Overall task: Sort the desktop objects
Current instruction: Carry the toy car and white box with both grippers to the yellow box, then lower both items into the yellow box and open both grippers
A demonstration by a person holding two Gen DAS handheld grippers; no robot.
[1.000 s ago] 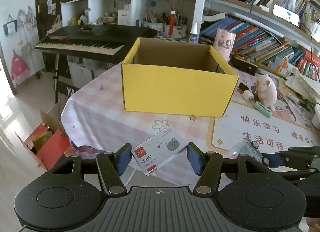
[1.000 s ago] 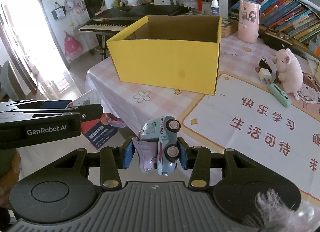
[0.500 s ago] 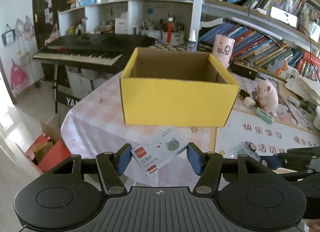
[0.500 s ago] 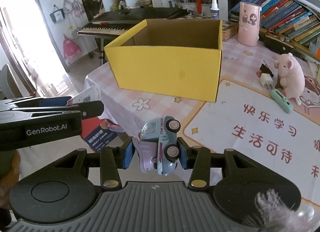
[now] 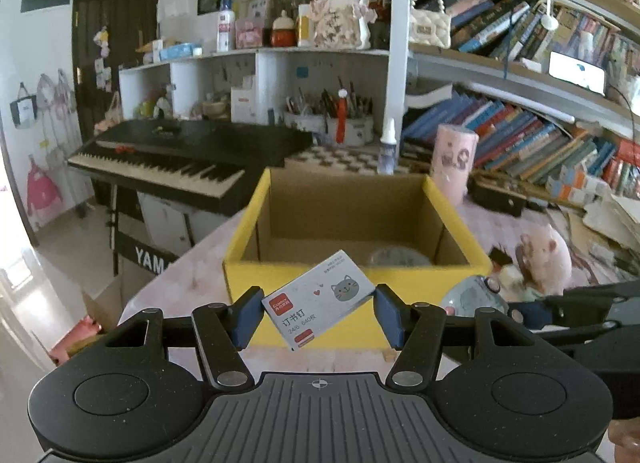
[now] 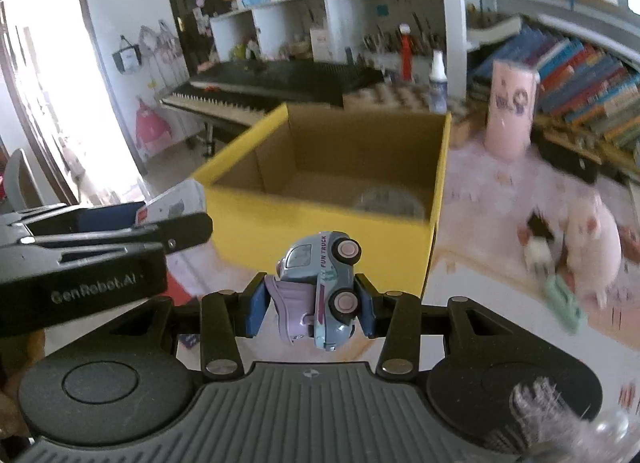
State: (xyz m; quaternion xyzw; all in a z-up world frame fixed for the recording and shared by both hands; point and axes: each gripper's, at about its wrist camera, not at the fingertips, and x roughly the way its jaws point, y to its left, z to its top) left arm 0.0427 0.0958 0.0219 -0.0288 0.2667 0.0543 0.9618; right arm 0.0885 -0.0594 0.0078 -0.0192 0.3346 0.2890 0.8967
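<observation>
In my left gripper [image 5: 316, 313] I hold a small white box of staples [image 5: 318, 299], the one with a grey cat face and a red label; the two blue pads press on its ends and it sits tilted, the right end higher. My right gripper [image 6: 311, 305] is closed on a pale blue toy truck [image 6: 324, 287] with pink wheels, which lies on its side between the pads with the wheels turned to the right. Both things are in the air, just in front of the yellow cardboard box [image 5: 356, 263] that stands open on the pink checked tablecloth [image 6: 492, 191]. Inside the box, near its front right corner, I see one round grey thing [image 6: 390, 203], but it is too blurred to name. To the right of the box a pink plush toy [image 6: 592, 243] sits on the table, and a pink cylinder [image 6: 512, 109] stands behind it. From the right camera I see my left gripper at the left edge, beside the box.
</observation>
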